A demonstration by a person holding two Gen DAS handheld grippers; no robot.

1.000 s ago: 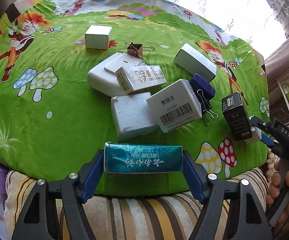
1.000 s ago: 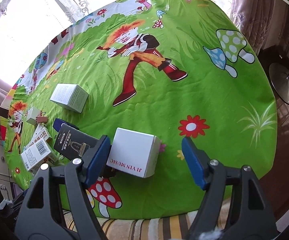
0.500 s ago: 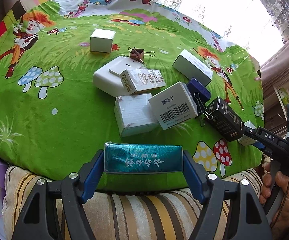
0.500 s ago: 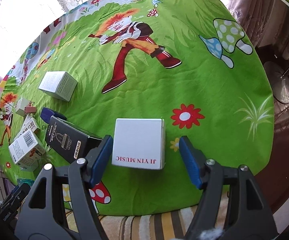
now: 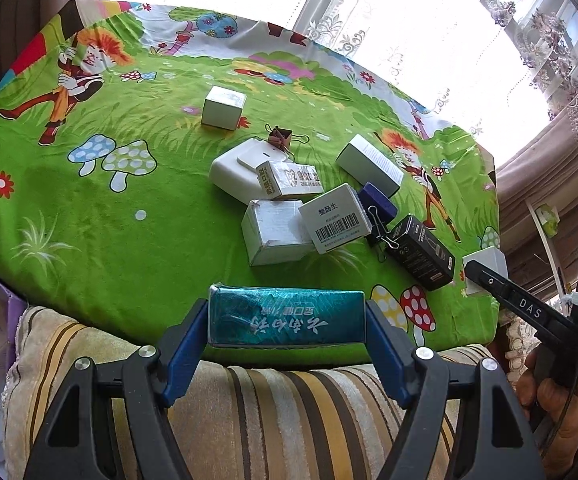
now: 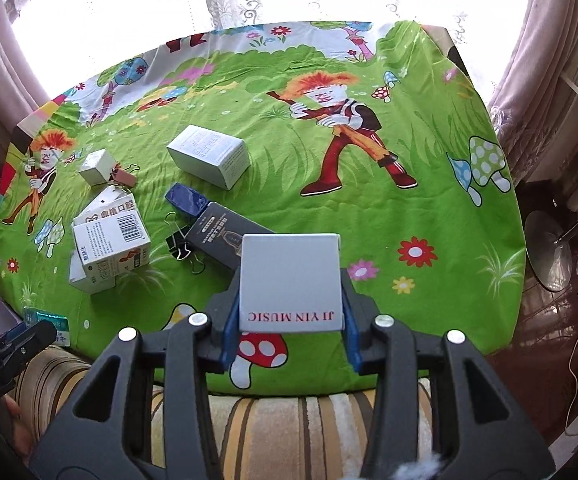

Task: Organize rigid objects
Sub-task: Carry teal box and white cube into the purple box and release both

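My left gripper (image 5: 285, 322) is shut on a teal box (image 5: 289, 312), held lengthwise between the blue pads above the table's near edge. In the right wrist view my right gripper (image 6: 289, 304) has its jaws closing on a white "JI YIN MUSIC" box (image 6: 289, 276), both pads against its sides, lifted off the green cloth (image 6: 369, 216). A black box (image 6: 219, 232) lies just behind it to the left. The left wrist view shows the same white box (image 5: 489, 262) at the far right, beside the black box (image 5: 419, 258).
A cluster sits mid-table: a barcode box (image 5: 335, 222), a white carton (image 5: 275, 236), a flat white case (image 5: 235, 168), a blue clip (image 5: 377, 202) and a black binder clip (image 5: 379, 228). Two white boxes (image 5: 223, 108) (image 5: 369, 164) stand apart. A striped cushion (image 5: 289, 400) lies below.
The right jaws closed onto the white box and lifted it, rolling level. The black box got pushed toward the cluster. My left gripper rose slightly, still holding the teal box.
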